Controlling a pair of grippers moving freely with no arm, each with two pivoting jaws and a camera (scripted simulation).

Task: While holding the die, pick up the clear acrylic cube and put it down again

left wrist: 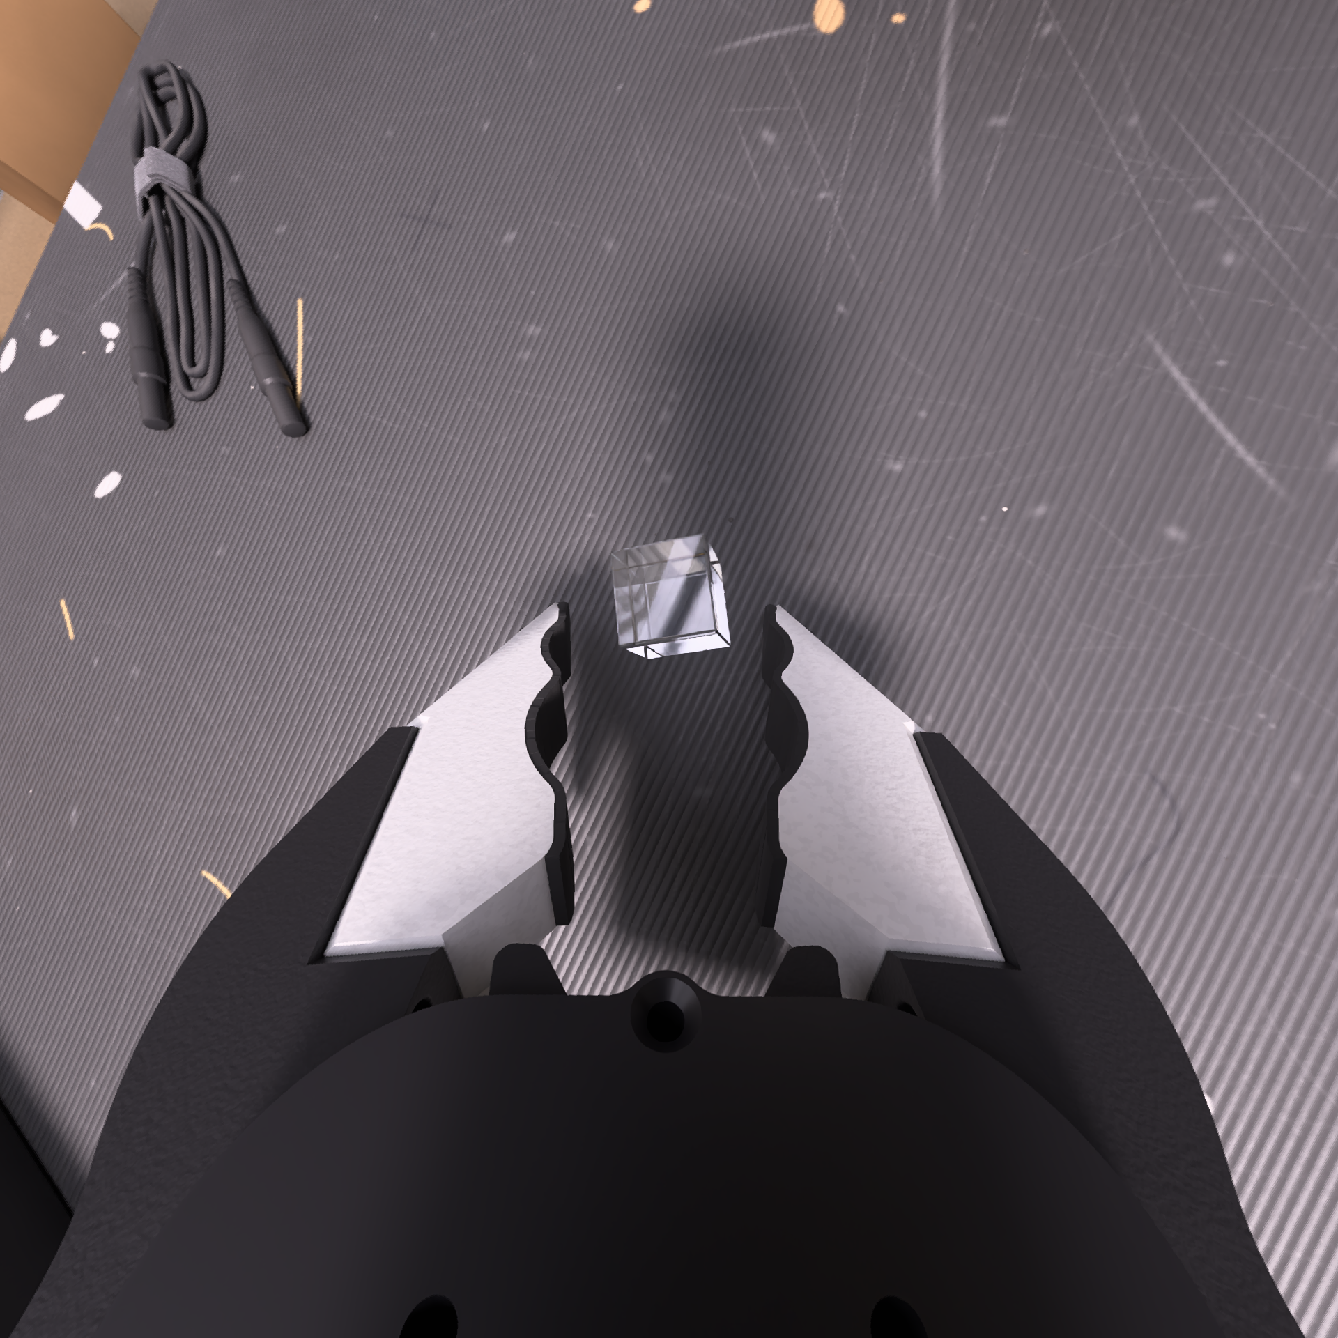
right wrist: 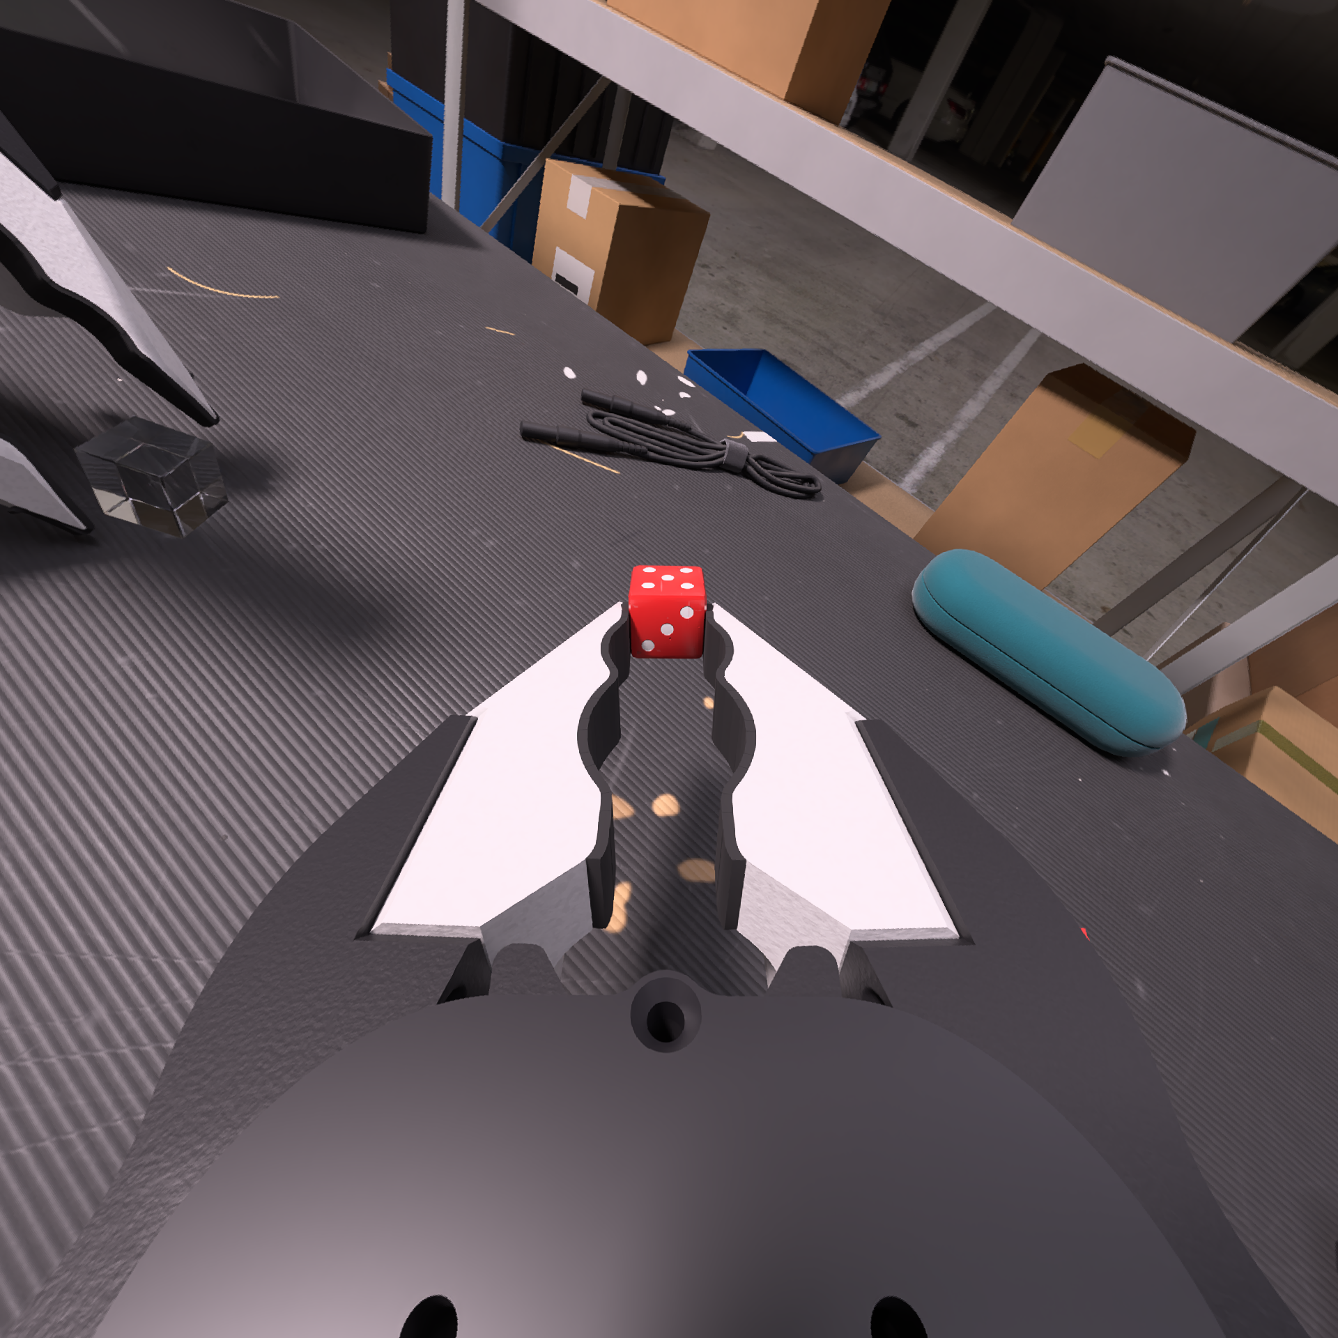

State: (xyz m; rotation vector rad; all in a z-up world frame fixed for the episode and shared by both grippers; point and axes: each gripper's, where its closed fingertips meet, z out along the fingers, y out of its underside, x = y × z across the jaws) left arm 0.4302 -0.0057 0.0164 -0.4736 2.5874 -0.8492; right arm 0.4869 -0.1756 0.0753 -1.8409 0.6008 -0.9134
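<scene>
A clear acrylic cube lies on the dark ribbed table, tilted in view. My left gripper is open above it, its fingertips on either side of the cube and apart from it. In the right wrist view the cube shows at the far left between the left gripper's fingers. My right gripper is shut on a red die with white dots, held at the fingertips above the table.
A bundled black cable lies at the far left, also in the right wrist view. A teal glasses case lies by the table's right edge. A black panel stands at the back. Cardboard boxes, a blue bin and shelving lie beyond.
</scene>
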